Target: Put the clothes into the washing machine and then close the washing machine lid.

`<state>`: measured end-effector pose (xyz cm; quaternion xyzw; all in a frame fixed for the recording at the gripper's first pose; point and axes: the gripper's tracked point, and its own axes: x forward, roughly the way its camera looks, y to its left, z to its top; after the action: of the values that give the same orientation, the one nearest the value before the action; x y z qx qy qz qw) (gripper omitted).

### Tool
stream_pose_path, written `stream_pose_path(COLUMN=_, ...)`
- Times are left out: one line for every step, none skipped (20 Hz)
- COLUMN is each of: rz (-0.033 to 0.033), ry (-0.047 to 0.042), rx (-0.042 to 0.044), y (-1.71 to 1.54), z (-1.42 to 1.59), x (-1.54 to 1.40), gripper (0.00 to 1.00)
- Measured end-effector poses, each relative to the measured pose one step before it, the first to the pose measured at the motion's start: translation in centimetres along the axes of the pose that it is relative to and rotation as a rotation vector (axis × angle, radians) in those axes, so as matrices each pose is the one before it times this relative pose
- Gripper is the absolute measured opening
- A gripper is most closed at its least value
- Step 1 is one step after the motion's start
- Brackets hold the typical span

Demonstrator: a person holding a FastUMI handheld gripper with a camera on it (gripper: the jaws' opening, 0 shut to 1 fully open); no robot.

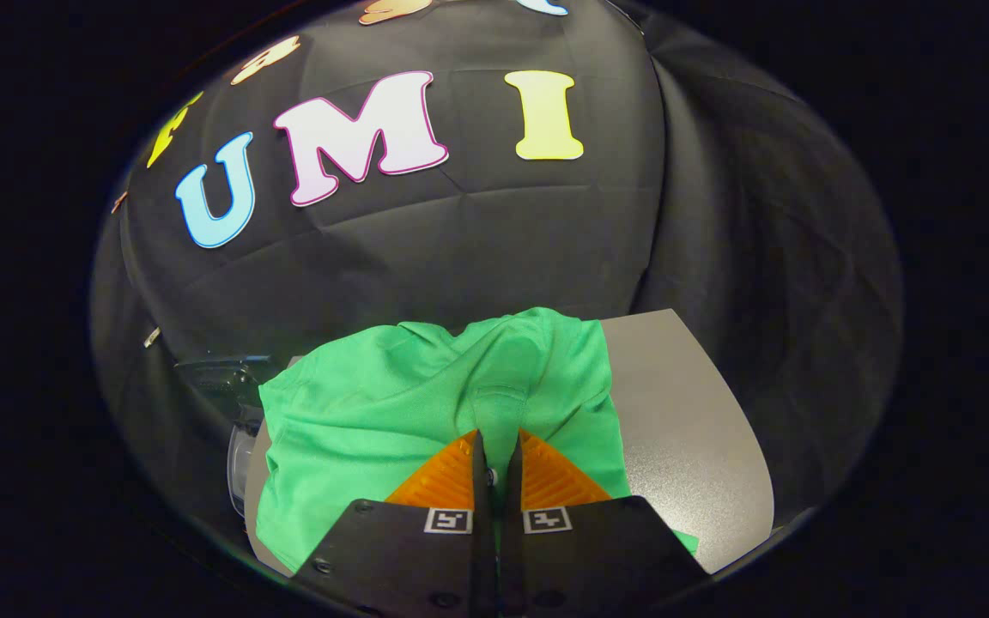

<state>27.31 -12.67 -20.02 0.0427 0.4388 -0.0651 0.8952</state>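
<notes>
A green garment (pixel 374 412) hangs bunched just ahead of my gripper (pixel 499 442) and drapes down on both sides of it. My two fingers are pressed together with a fold of the green cloth pinched between their tips. Left of the cloth, partly hidden by it, a dark machine with a clear rounded part (pixel 237 403) peeks out; I cannot tell whether its lid stands open.
A grey table top (pixel 683 421) stretches to the right of the garment. Black cloth walls close the booth behind and to both sides.
</notes>
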Motion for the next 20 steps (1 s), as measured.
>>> stream_pose_path(rz=0.01359, ry=-0.00250, rx=0.01201, y=0.214, z=-0.079, x=-0.480, gripper=0.07)
stream_pose_path(rz=0.00583, ry=-0.00936, rx=0.00920, y=0.243, z=0.133, x=-0.250, gripper=0.07)
stream_pose_path(rz=-0.00019, ry=-0.01697, rx=0.00862, y=-0.133, z=0.163, x=-0.270, gripper=0.07)
stream_pose_path(rz=0.00732, ry=-0.01708, rx=0.00137, y=0.152, z=0.255, x=-0.246, gripper=0.07)
stream_pose_path(rz=0.01113, ry=-0.01400, rx=0.00212, y=0.178, z=0.179, x=-0.660, gripper=0.07)
stream_pose_path(rz=0.01686, ry=-0.02152, rx=0.00776, y=0.504, z=0.668, x=-0.706, gripper=0.07)
stream_pose_path(rz=0.00945, ry=-0.03929, rx=0.01818, y=0.214, z=1.105, x=-1.019, gripper=0.07)
stream_pose_path(rz=0.00327, ry=-0.04421, rx=0.01010, y=0.317, z=1.241, x=-0.887, gripper=0.07)
stream_pose_path(rz=0.01347, ry=-0.04039, rx=0.00502, y=0.554, z=1.229, x=-1.043, gripper=0.06)
stream_pose_path(rz=0.02245, ry=-0.03476, rx=-0.00090, y=0.960, z=1.215, x=-1.112, gripper=0.07)
stream_pose_path(rz=0.01795, ry=-0.03497, rx=-0.00437, y=0.990, z=1.067, x=-1.223, gripper=0.06)
stream_pose_path(rz=0.01209, ry=-0.03605, rx=-0.00599, y=0.927, z=1.333, x=-1.074, gripper=0.07)
stream_pose_path(rz=0.01288, ry=-0.03649, rx=-0.00232, y=0.760, z=1.389, x=-1.156, gripper=0.07)
stream_pose_path(rz=0.01410, ry=-0.03257, rx=0.00070, y=0.899, z=1.505, x=-1.070, gripper=0.06)
stream_pose_path(rz=0.01187, ry=-0.03034, rx=0.00004, y=0.834, z=1.280, x=-1.007, gripper=0.06)
stream_pose_path(rz=0.01023, ry=-0.03374, rx=-0.00099, y=0.853, z=1.368, x=-0.848, gripper=0.06)
stream_pose_path(rz=0.00832, ry=-0.02927, rx=-0.00272, y=0.761, z=1.322, x=-0.824, gripper=0.06)
stream_pose_path(rz=0.00731, ry=-0.02792, rx=-0.00356, y=0.857, z=1.376, x=-0.734, gripper=0.06)
stream_pose_path(rz=0.01122, ry=-0.02567, rx=-0.00213, y=0.918, z=1.097, x=-0.679, gripper=0.06)
stream_pose_path(rz=0.01121, ry=-0.02194, rx=-0.00128, y=1.021, z=1.092, x=-0.488, gripper=0.06)
